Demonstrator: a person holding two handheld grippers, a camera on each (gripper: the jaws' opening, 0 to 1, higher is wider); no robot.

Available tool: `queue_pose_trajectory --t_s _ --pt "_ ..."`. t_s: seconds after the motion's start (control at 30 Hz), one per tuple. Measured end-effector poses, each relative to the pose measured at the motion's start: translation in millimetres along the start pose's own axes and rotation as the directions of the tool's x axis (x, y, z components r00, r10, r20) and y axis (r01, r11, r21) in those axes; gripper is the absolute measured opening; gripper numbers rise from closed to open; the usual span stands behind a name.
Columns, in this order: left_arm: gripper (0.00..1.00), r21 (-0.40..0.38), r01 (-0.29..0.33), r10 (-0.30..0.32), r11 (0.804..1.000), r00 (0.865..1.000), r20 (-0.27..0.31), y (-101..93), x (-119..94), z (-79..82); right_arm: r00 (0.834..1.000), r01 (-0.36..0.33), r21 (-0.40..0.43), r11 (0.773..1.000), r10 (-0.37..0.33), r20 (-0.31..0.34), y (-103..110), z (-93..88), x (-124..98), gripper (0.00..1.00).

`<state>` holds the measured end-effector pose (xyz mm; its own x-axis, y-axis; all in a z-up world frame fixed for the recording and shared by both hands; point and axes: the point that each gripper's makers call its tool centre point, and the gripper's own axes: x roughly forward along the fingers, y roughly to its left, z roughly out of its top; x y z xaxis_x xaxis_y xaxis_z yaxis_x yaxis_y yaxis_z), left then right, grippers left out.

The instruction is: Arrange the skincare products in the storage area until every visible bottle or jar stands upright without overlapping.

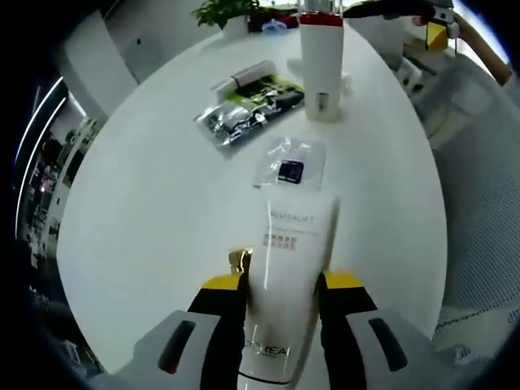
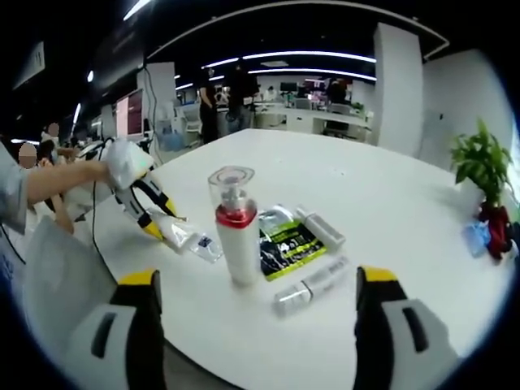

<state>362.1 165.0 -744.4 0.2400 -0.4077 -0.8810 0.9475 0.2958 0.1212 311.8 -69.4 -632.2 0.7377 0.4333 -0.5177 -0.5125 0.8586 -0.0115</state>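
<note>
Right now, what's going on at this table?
A person is tidying skincare items on a white table with two handheld grippers. The left gripper is shut on a white tube, held low over the table. The right gripper is open and holds nothing. The pump bottle with a red band stands upright; a green-and-black sachet, a small clear packet and a clear vial lie flat, unsorted.

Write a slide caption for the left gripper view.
Left tongs shut on a white tube, above a table with sachets and an upright bottle.
</note>
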Motion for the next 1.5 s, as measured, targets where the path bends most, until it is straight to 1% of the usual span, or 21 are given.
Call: queue_pose_trajectory --t_s 0.07,0.1,0.27,0.4,0.47,0.57,0.67,0.8,0.93,1.1,1.17,1.27,1.5 --pt "0.32 -0.007 0.001 -0.001 1.0 1.0 0.008 1.3 0 -0.1 1.0 -0.005 -0.001 1.0 0.005 -0.004 2 -0.8 0 1.0" --pt "0.31 -0.023 -0.004 0.004 1.0 1.0 0.015 3.3 -1 -0.1 1.0 -0.007 -0.004 1.0 0.007 -0.006 2 -1.0 0 1.0" --pt "0.3 -0.011 -0.023 0.024 1.0 0.999 0.032 3.4 -5 1.7 1.0 -0.011 -0.004 1.0 0.011 -0.006 5 -0.8 0 1.0" --pt "0.3 -0.017 -0.046 0.047 0.999 0.997 0.062 5.8 -13 4.0 1.0 -0.015 -0.007 1.0 0.015 -0.003 7 -0.3 -2 1.0" --pt "0.3 -0.049 -0.064 0.068 0.997 0.993 0.092 7.9 -18 6.5 1.0 -0.015 -0.009 1.0 0.015 -0.002 8 -0.3 -2 1.0" --pt "0.3 -0.061 -0.075 0.082 0.995 0.99 0.111 8.1 -26 7.0 1.0 -0.018 -0.008 1.0 0.018 0.005 10 0.5 -3 1.0" --pt "0.3 -0.083 -0.084 0.096 0.993 0.983 0.157 5.4 -37 14.4 1.0 -0.023 -0.013 1.0 0.023 -0.001 13 0.0 -4 1.0" --pt "0.3 -0.102 -0.091 0.11 0.991 0.973 0.202 1.9 -46 24.3 0.999 -0.032 -0.019 0.999 0.032 0.004 17 2.1 -4 1.0" --pt "0.29 -0.106 -0.099 0.121 0.989 0.967 0.224 0.5 -50 31.8 0.999 -0.038 -0.023 0.999 0.038 0.014 20 5.9 -6 1.0" --pt "0.29 -0.117 -0.095 0.124 0.989 0.956 0.266 -2.8 -56 44.1 0.999 -0.039 -0.026 0.999 0.04 0.026 21 9.8 -9 1.0" --pt "0.29 -0.117 -0.104 0.134 0.988 0.949 0.285 -2.7 -58 48.9 0.999 -0.039 -0.027 0.999 0.04 0.03 21 11.0 -11 1.0" --pt "0.29 -0.132 -0.097 0.134 0.987 0.942 0.309 -3.6 -60 54.5 0.999 -0.038 -0.027 0.999 0.038 0.034 21 12.3 -12 1.0" --pt "0.29 -0.129 -0.096 0.136 0.987 0.93 0.342 -8.6 -65 66.0 0.998 -0.045 -0.024 0.999 0.046 0.043 25 15.1 -13 1.0"
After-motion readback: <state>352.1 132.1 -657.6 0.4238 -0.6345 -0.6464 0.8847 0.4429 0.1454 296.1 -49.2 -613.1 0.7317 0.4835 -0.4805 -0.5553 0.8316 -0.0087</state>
